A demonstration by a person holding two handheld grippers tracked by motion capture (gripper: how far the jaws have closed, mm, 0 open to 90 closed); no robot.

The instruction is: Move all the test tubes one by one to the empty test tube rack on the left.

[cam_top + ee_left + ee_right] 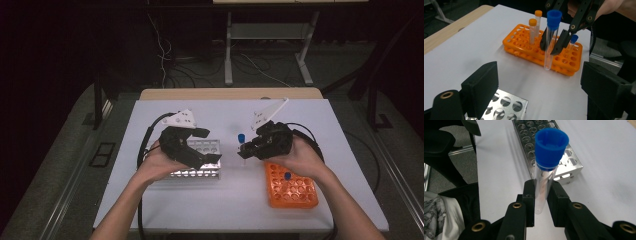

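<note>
The right hand (299, 156) comes up from the lower right of the high view, palm turned inward, and carries the right gripper (243, 148) just right of the frame's centre with its tips pointing left. That gripper's jaws are clamped on a clear tube with a blue cap (548, 167); in the right gripper view the pads pinch the glass at mid-height, the cap stands above them and the rounded bottom hangs just below. In the high view the tube stands upright between the two racks, above the white worktop (310, 120). The left hand (157, 166) rises from the lower left of the high view and holds the left gripper (206, 146) above the metal rack (209, 172), tips pointing right toward the tube. Its jaws stand wide apart with nothing between them; in the left gripper view they frame the lower corners, with the tube well beyond them. Beyond the tube in that view lies the orange rack (524, 43), holding two orange-capped tubes (533, 30) at its upper left end and a small blue-capped tube (573, 41) toward its right end.
</note>
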